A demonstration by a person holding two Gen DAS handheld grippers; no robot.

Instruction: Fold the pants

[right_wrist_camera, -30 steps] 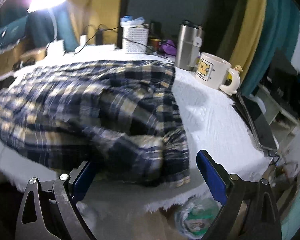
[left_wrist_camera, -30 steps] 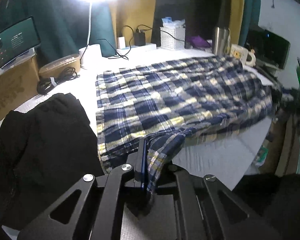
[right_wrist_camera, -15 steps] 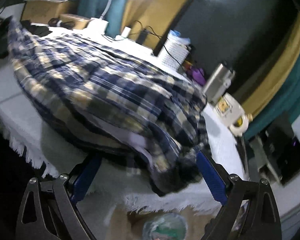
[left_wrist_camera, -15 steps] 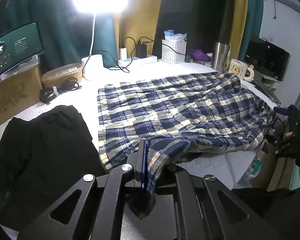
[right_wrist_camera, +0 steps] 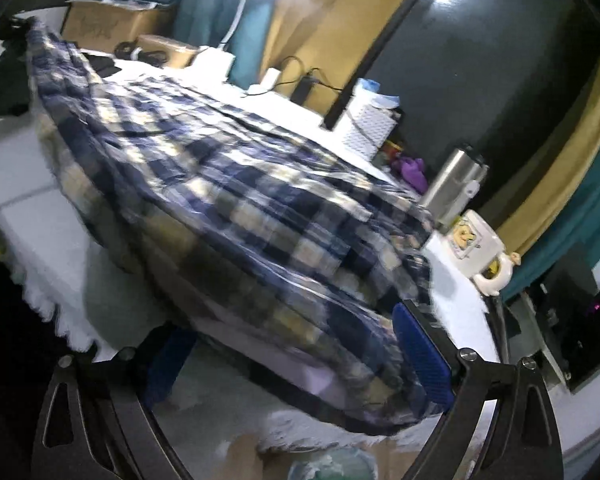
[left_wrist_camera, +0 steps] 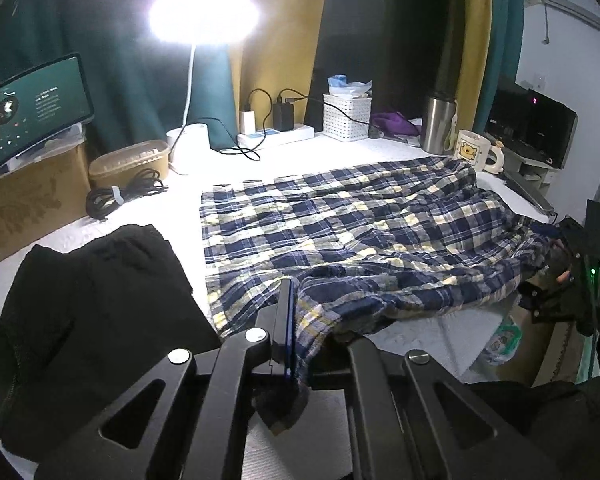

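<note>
The plaid pants (left_wrist_camera: 352, 240) lie spread across the white table (left_wrist_camera: 228, 168), and everything else is placed from them. Their near corner runs into the left gripper (left_wrist_camera: 290, 320), whose jaws are pinched tight on that fabric; a dark tip of cloth hangs out behind the pads. At the pants' far right edge the right gripper (right_wrist_camera: 300, 356) stands with its blue pads (right_wrist_camera: 420, 356) wide apart, the hem between them but not pressed; the view is blurred there.

Counted: one pair of plaid pants; one black garment (left_wrist_camera: 96, 304) just left of them; one mug (left_wrist_camera: 474, 152) and one steel tumbler (left_wrist_camera: 438, 124) beyond their far right corner; one white basket (left_wrist_camera: 346, 116) behind them; one lamp (left_wrist_camera: 202, 20) behind and to their left; one coiled cable (left_wrist_camera: 120, 196) near the lamp's base.

Against a second ago, the left gripper has lifted the pinched corner slightly, and the right gripper's view has rolled, so the pants now run slantwise across it.
</note>
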